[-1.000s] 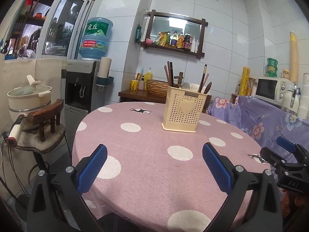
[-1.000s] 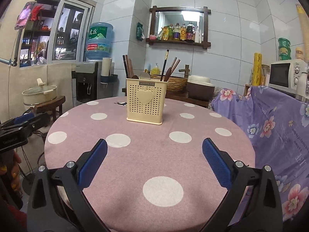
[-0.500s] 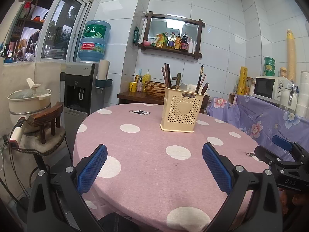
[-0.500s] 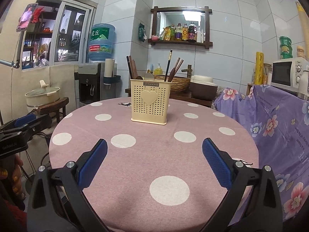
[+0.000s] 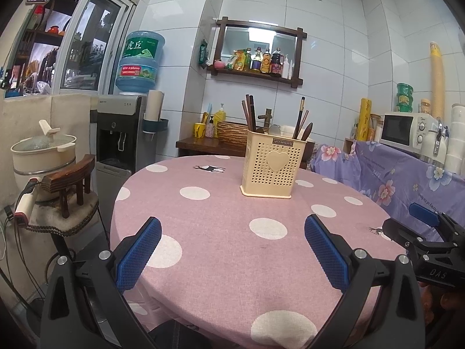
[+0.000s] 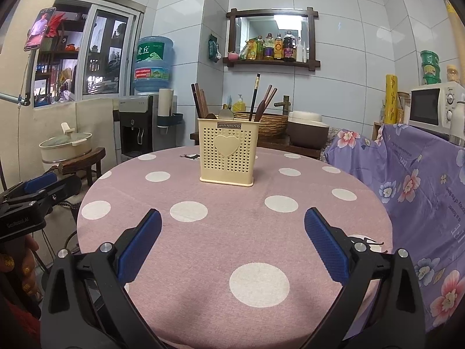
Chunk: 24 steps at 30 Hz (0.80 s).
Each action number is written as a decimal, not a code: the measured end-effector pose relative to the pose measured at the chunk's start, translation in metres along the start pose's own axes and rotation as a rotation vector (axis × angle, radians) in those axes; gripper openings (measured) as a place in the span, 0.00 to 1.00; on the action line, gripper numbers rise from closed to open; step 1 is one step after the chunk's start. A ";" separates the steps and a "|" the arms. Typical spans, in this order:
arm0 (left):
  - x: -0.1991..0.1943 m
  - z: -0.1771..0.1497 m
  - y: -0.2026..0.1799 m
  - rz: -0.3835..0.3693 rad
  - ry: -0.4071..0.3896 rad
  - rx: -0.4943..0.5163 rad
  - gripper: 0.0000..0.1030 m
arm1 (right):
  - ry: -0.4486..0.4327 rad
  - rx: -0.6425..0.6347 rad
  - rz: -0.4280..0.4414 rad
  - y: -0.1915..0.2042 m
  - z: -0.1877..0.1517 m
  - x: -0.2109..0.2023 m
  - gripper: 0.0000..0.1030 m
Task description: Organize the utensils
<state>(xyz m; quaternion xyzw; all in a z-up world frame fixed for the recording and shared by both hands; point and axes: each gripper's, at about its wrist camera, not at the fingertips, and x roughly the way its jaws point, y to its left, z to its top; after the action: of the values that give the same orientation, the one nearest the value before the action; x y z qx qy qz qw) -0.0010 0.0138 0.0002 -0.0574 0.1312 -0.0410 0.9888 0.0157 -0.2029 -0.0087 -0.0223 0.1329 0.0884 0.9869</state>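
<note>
Left gripper (image 5: 232,250) and right gripper (image 6: 232,244): jaws wide, empty. Utensil holder (image 6: 228,151) stands upright ahead of both, well apart, on the table (image 6: 232,226).

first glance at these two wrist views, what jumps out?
The cream utensil holder with a heart on its front, standing alone toward the far side of the round pink polka-dot table, with chopsticks and spoon handles sticking up out of it. In the foreground, the left gripper and right gripper both gape open and empty over the near edge. Behind, a blue water jug tops a dispenser at the left wall.
</note>
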 end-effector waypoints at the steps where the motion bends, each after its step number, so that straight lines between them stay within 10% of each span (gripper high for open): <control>1: 0.000 0.000 0.000 0.001 0.000 -0.001 0.95 | 0.001 0.001 0.001 -0.001 0.000 0.001 0.94; 24: 0.003 -0.001 0.004 -0.003 0.031 -0.025 0.95 | 0.008 0.006 0.009 0.002 -0.001 0.000 0.94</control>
<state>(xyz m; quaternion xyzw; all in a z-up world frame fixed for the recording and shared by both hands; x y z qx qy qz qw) 0.0021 0.0178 -0.0016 -0.0692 0.1467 -0.0416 0.9859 0.0154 -0.2014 -0.0101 -0.0189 0.1374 0.0923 0.9860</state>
